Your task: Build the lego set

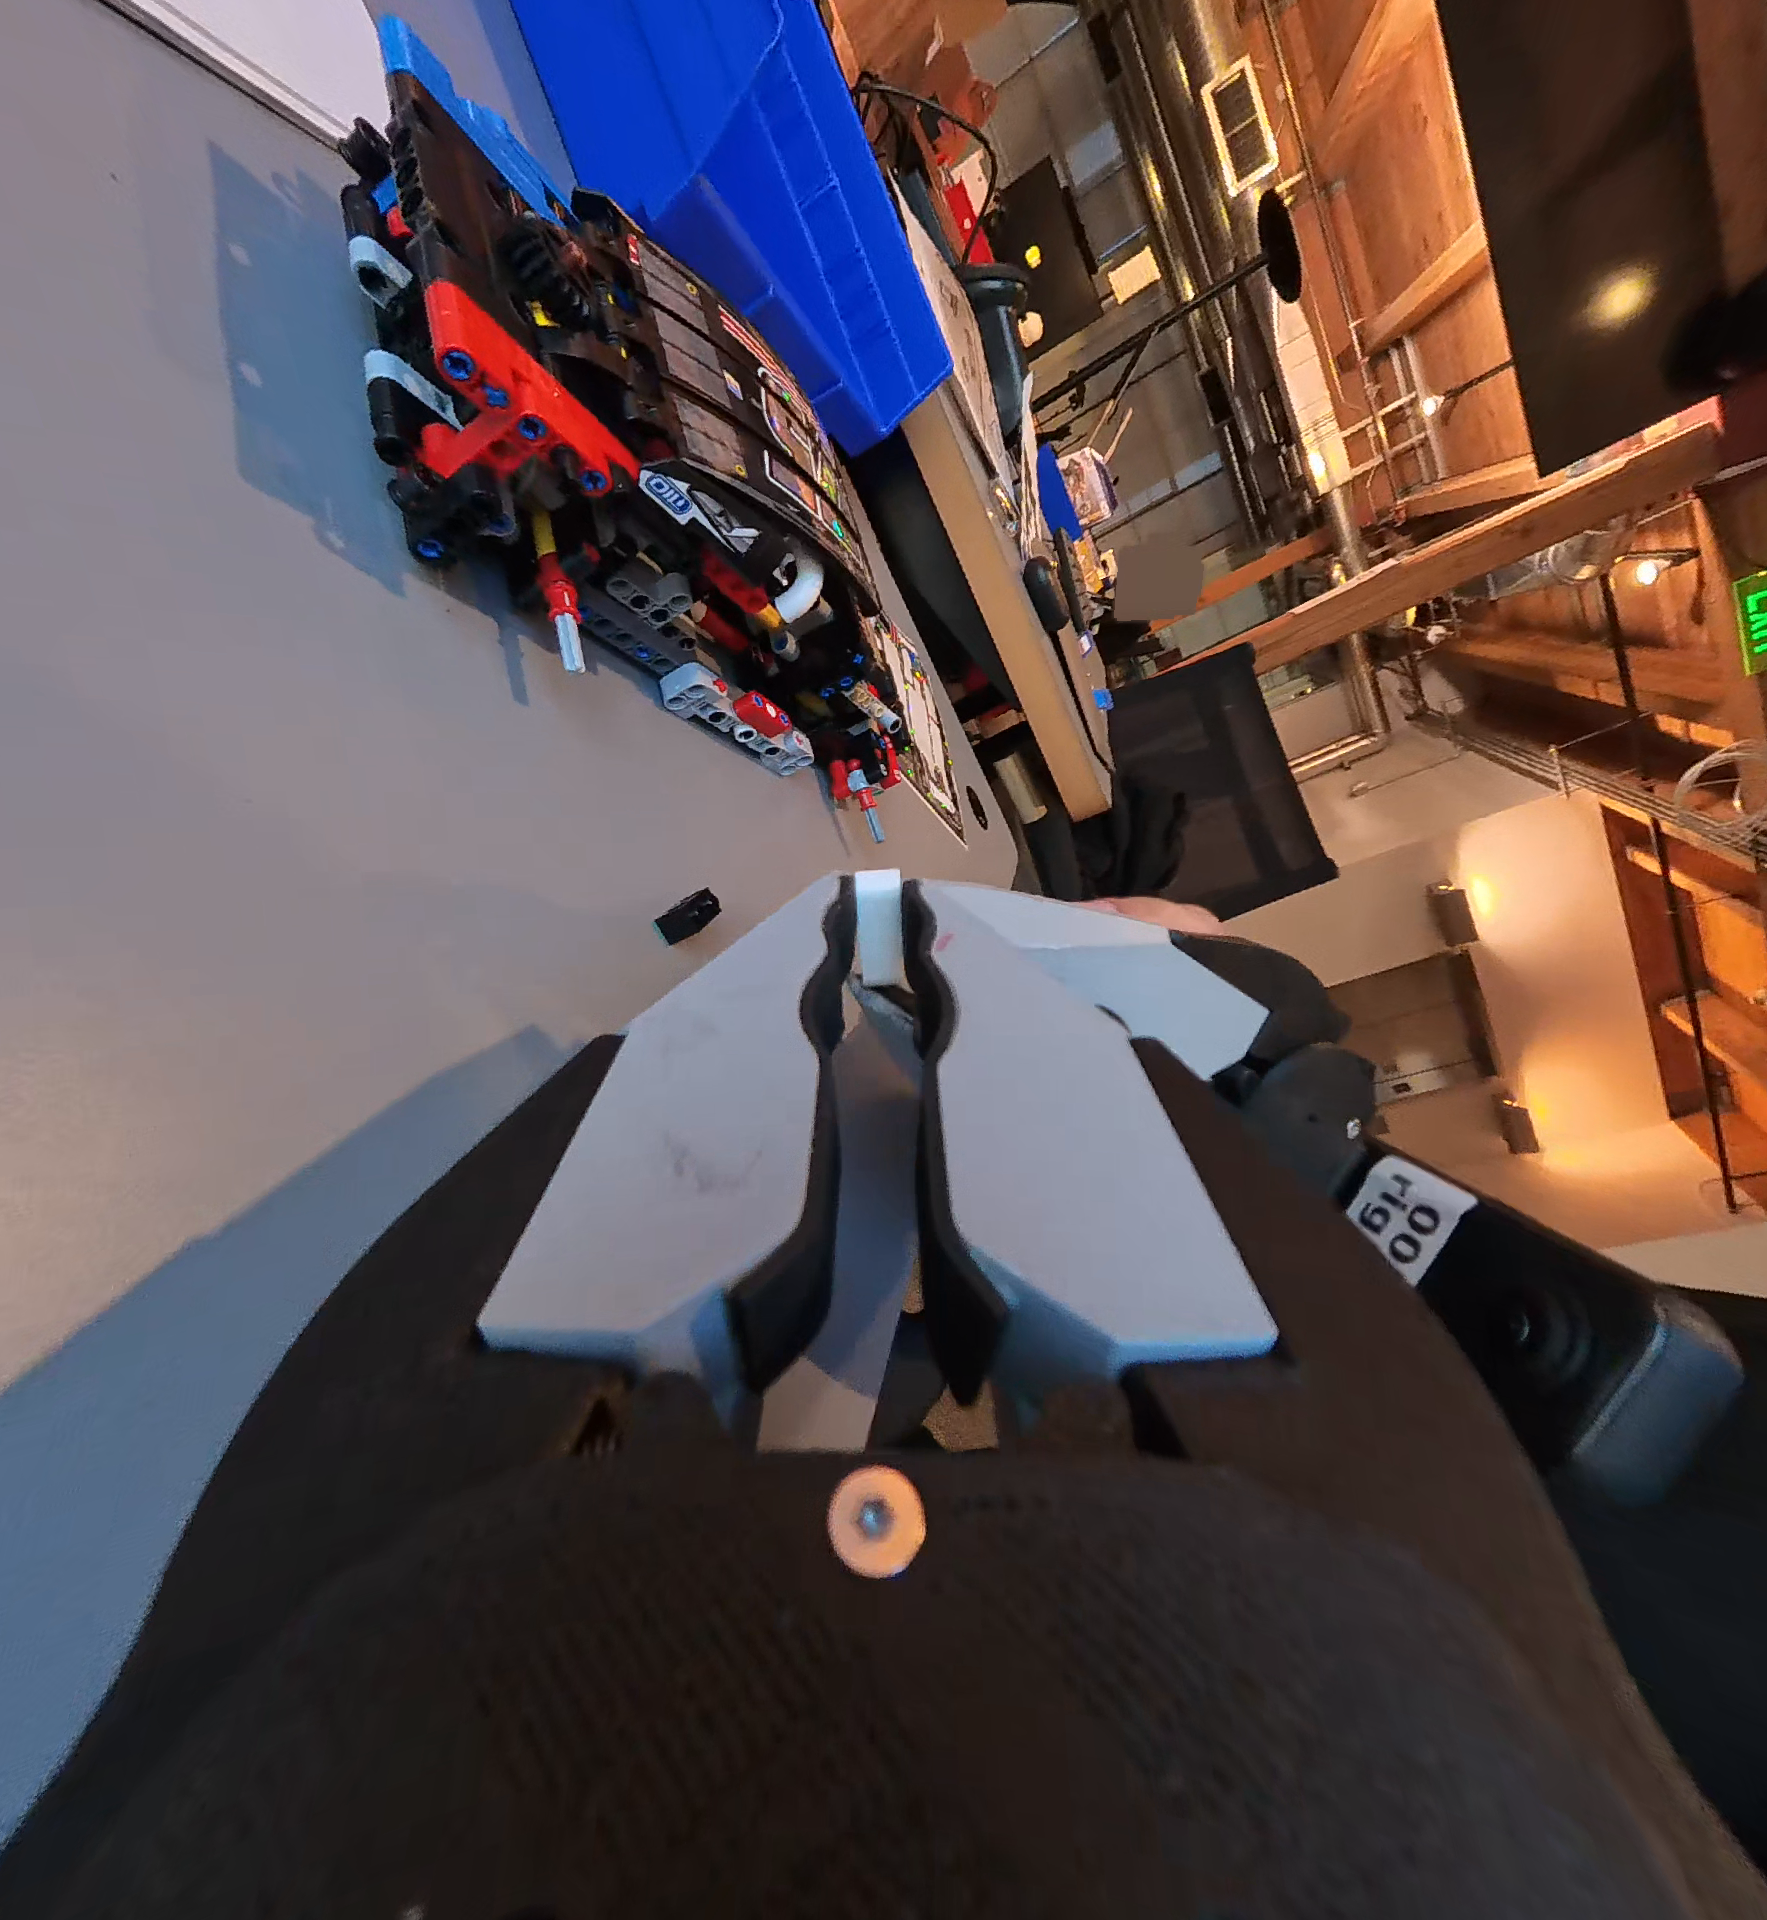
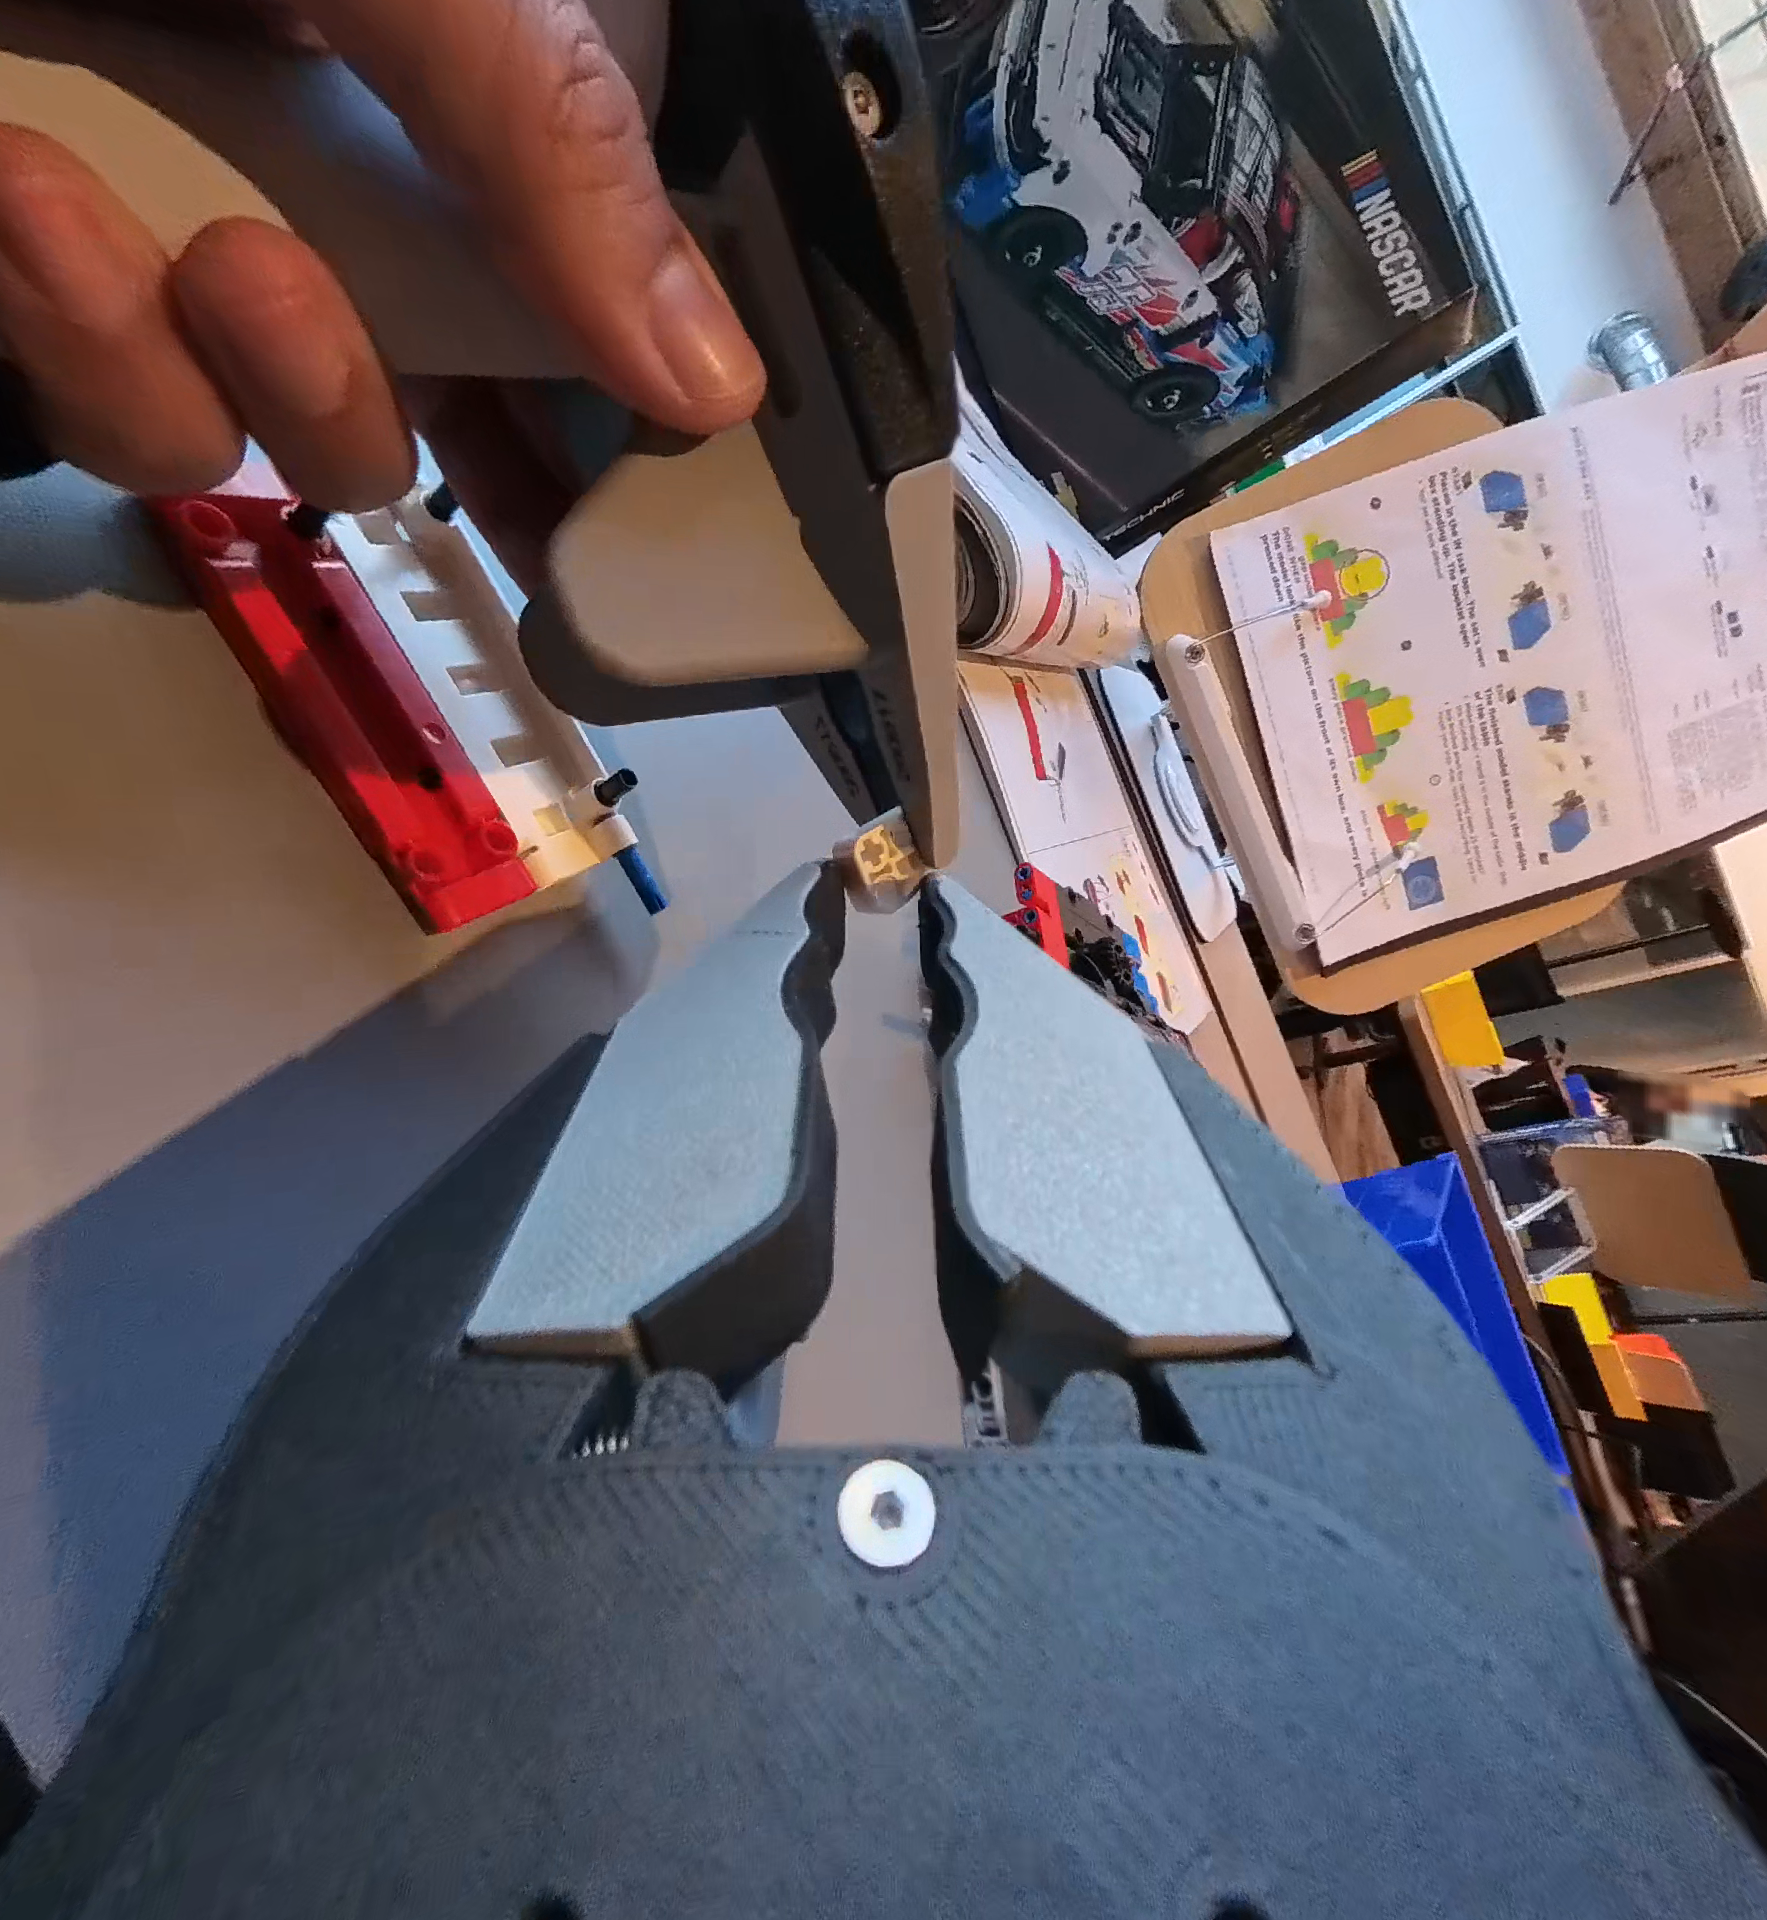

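Left gripper (image 1: 876, 894) pinched a white piece (image 1: 877, 925); right gripper (image 2: 874, 883) barely nipped it too, so a tug could drop it.

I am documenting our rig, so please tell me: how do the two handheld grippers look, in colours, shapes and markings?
Both grippers, left gripper and right gripper, have black ribbed printed bodies with one silver screw in the middle. Their fingers are grey wedges edged with wavy black pads. In the left wrist view, the right one carries a white label and a camera.
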